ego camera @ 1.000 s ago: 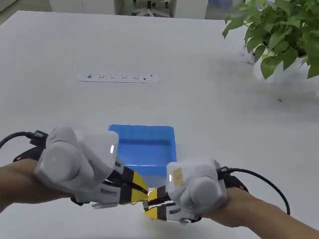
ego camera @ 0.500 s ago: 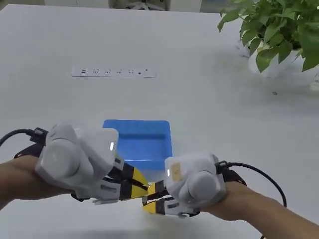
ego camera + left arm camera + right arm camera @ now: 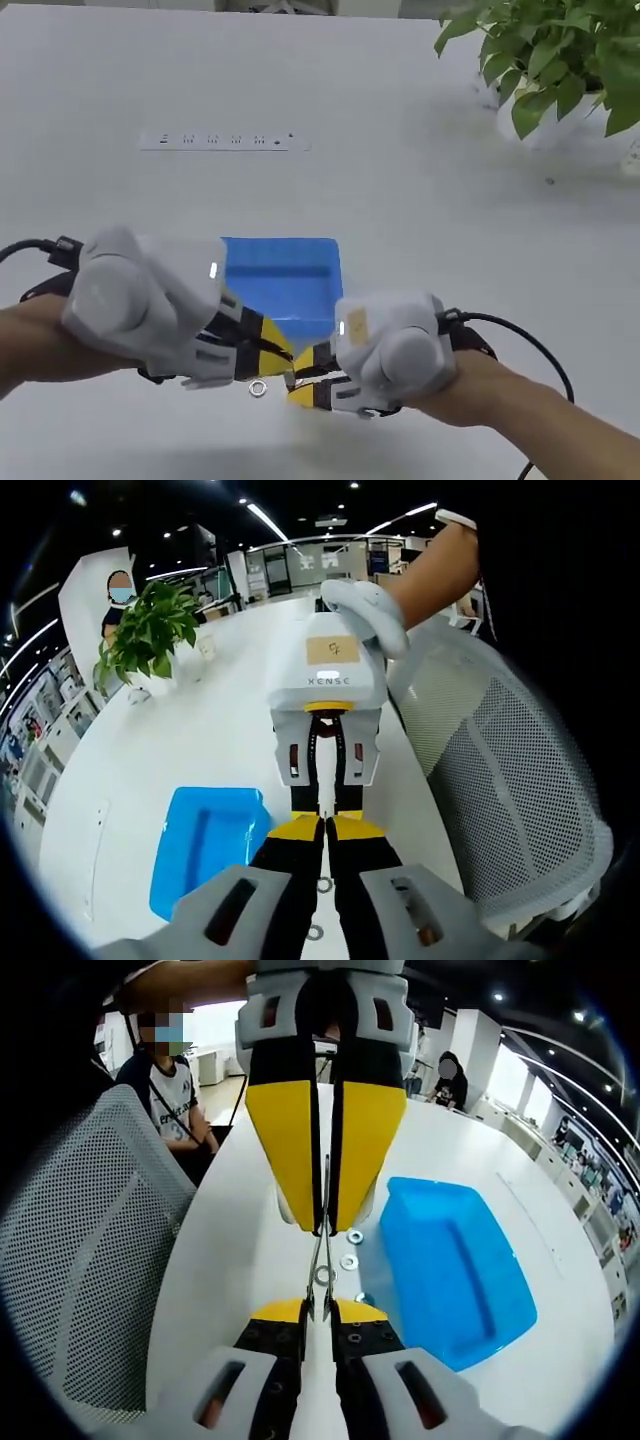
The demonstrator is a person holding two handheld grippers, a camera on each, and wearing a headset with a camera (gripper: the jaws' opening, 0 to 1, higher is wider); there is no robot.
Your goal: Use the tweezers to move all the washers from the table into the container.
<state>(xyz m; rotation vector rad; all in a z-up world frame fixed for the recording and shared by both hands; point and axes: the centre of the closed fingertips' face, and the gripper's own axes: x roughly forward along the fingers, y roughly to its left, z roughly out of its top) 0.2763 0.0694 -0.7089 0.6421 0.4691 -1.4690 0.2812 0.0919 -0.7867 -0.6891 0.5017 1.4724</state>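
Right gripper (image 3: pixel 320 1310): clamped on the tweezers (image 3: pixel 322 1250), just before the container's near wall.
Left gripper (image 3: pixel 327 825): tip to tip with it, pinching the same tweezers.
Washers (image 3: pixel 348 1261): loose on the table (image 3: pixel 400 200), beside that wall.
Container (image 3: pixel 450 1270): blue, open-topped.
Power strip (image 3: pixel 222 141): well beyond the container.
Plant (image 3: pixel 555 50): beyond it, rightward.

A white power strip (image 3: pixel 222 141) is seen lying flat on the white desk (image 3: pixel 420 230), well apart from a leafy potted plant (image 3: pixel 555 55) set at the far right corner. A grey mesh chair (image 3: pixel 500 770) is seen beside the desk's near edge.
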